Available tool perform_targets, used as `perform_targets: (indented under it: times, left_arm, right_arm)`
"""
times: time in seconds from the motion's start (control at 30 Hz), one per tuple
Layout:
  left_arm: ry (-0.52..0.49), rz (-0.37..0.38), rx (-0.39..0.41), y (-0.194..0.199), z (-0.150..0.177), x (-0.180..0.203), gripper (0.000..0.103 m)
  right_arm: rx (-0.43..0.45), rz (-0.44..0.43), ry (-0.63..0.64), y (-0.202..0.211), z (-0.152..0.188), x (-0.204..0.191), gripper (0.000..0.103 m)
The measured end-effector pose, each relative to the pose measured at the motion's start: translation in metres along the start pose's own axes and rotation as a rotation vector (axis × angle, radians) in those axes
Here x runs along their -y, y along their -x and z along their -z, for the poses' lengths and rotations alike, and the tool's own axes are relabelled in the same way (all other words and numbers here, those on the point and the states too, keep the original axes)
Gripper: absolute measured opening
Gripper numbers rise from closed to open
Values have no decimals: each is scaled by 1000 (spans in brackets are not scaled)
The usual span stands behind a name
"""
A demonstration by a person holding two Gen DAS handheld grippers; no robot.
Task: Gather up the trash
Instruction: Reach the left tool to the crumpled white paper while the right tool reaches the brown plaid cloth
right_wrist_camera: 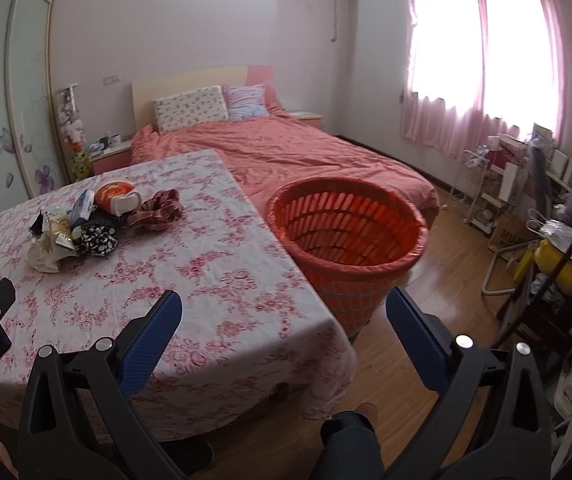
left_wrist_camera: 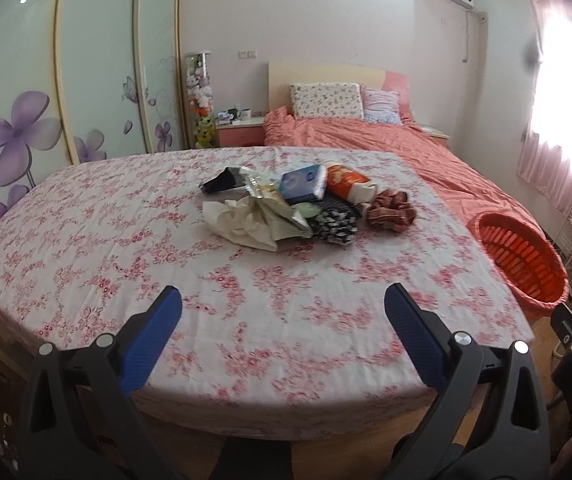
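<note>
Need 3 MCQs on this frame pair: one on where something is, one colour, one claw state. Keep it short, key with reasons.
1. Where does the orange basket stand?
A. on the table
B. on the floor beside the table's right edge
C. on the bed

2. What colour are the claw pads?
A. blue
B. red
C. white

3. What state is the left claw in?
A. shut on a wrapper
B. shut on nothing
C. open and holding nothing

Key:
1 B: the right wrist view shows the basket on the wood floor, against the edge of the floral tablecloth.
2 A: both wrist views show blue pads on black arms.
3 C: its fingers are spread wide over bare cloth, short of the trash pile; the right claw is likewise open.
</note>
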State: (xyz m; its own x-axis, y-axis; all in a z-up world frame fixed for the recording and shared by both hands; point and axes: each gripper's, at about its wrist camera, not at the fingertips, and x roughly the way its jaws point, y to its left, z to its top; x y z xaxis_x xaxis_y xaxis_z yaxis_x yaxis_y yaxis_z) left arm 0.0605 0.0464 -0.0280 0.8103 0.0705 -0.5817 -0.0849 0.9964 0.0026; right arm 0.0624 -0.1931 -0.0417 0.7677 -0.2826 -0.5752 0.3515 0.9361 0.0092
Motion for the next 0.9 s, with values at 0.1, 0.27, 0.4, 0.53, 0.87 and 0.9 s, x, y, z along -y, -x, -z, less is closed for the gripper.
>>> perform_targets:
  times: [0.1,0.27,0.4,0.53,0.87,0.9]
  left_arm:
    - [31,-23,-29,-26,-8,-22,99]
    - [87,-64,-58,-68,-25,-56,99]
    - [102,-69,-88,-100,-38,-72,98]
    - [92,-62,-111,-126,-47,-76,97]
    - [86,-9,-227,-192,-57,-72,83]
    - [90,-5,-230,-196,-58,-74,82]
  right_arm:
    - [-25,-11,13,-18,-7,-10,101]
    - [-62,-62,14,-50,-26,-26,101]
    - [-81,-118,17,-74,-41,-45,98]
    - [-97,-162,44,-101,-55,-67,89]
    - [-175,-229,47,-173,-82,-104,72]
    - [-187,-236,46,-178,-84,-106,71]
